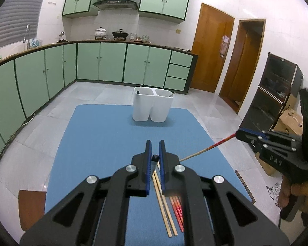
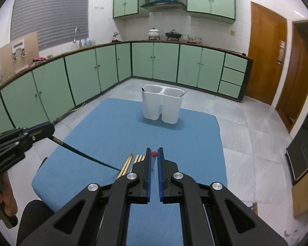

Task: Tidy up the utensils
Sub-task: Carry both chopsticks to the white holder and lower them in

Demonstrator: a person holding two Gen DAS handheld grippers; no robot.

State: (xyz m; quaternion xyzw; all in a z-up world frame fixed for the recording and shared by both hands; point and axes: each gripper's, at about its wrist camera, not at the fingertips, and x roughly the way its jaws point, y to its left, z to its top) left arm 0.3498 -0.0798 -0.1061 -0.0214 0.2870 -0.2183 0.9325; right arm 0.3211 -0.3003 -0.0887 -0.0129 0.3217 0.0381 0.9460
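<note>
My left gripper (image 1: 155, 143) is shut on a black chopstick (image 1: 155, 158); the right wrist view shows this chopstick (image 2: 82, 154) slanting down from the left gripper (image 2: 50, 130) to the mat. My right gripper (image 2: 154, 150) is shut on a red-ended chopstick (image 2: 153, 154); in the left wrist view this chopstick (image 1: 207, 148) juts from the right gripper (image 1: 241, 132). A white two-compartment holder (image 1: 153, 106) stands at the far end of the blue mat (image 1: 104, 139), also in the right wrist view (image 2: 163, 106). Loose wooden and red chopsticks (image 1: 166, 205) lie under the left gripper.
Wooden chopstick tips (image 2: 129, 163) lie on the blue mat (image 2: 113, 127) left of the right gripper. The holder has a dark utensil in its left compartment (image 1: 138, 91) and a metal one in the right (image 1: 172, 94). Green cabinets (image 1: 113, 61) line the far walls.
</note>
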